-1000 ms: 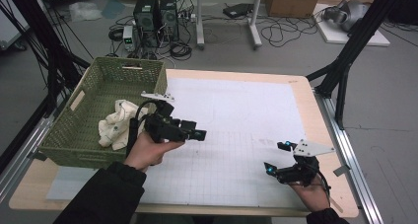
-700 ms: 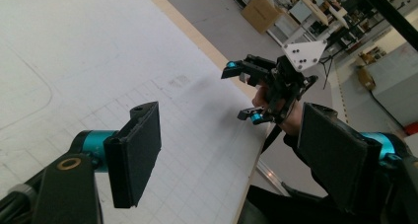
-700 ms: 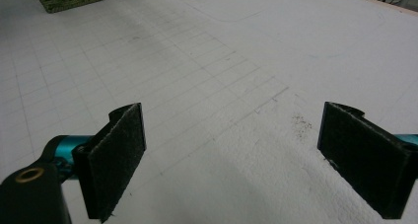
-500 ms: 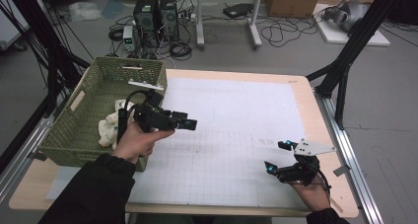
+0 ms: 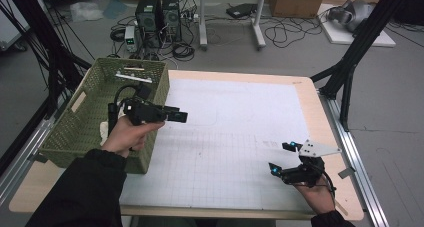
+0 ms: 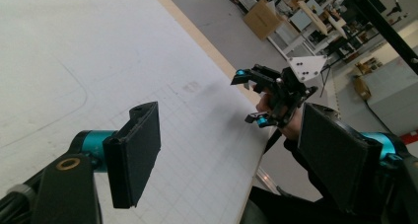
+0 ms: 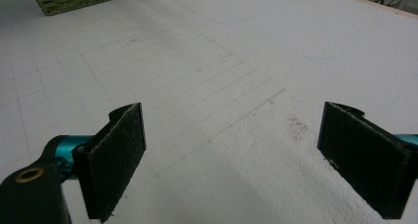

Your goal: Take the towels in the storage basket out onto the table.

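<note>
Above the green basket (image 5: pixel 85 132), left hand-held gripper (image 5: pixel 176 115), empty.

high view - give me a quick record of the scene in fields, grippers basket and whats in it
left gripper: open, nothing between its jaws, held above the basket's right rim, pointing toward the table's middle
right gripper: open, holding nothing, low over the white mat near the table's front right corner
basket: green woven, at the table's left edge
basket contents: a whitish item, mostly hidden by the left hand; kind cannot be told
</note>
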Motion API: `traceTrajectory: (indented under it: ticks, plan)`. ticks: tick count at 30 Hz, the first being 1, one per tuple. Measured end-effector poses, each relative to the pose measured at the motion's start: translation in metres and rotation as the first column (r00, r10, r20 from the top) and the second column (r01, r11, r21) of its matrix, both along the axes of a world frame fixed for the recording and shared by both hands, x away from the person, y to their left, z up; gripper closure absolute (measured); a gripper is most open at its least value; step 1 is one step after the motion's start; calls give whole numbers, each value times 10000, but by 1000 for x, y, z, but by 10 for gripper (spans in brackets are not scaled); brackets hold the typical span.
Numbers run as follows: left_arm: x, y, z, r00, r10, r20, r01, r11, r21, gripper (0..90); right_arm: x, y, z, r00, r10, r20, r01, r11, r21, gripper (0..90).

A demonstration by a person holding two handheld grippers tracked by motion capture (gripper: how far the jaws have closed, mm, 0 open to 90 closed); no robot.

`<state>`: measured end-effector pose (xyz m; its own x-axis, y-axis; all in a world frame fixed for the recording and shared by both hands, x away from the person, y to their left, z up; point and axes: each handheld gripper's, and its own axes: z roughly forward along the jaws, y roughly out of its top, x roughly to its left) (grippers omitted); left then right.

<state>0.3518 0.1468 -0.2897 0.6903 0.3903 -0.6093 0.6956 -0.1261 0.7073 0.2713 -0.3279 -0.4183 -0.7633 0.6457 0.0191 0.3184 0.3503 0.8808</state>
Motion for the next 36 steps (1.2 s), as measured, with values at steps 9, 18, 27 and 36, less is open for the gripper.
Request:
traceTrajectory:
  ticks: [9, 18, 27, 36]
  plan:
    - [7, 15, -2, 9993, 307, -191, -312, 9992, -250, 245, 0, -1, 0, 10000, -16, -59, 16, 10000, -3, 102]
    - [12, 31, -2, 9974, 660, -276, -667, 9974, -257, 245, 1, -2, -1, 10000, -51, -53, 51, 10000, 14, 102]
    - [17, 43, -4, 9959, 843, -340, -852, 9960, -259, 245, 2, -2, -1, 9999, -70, -89, 71, 10000, 22, 102]
    - [21, 59, -6, 9909, 1285, -392, -1291, 9916, -118, 246, 3, -3, -1, 10000, -75, -54, 75, 10000, 26, 102]
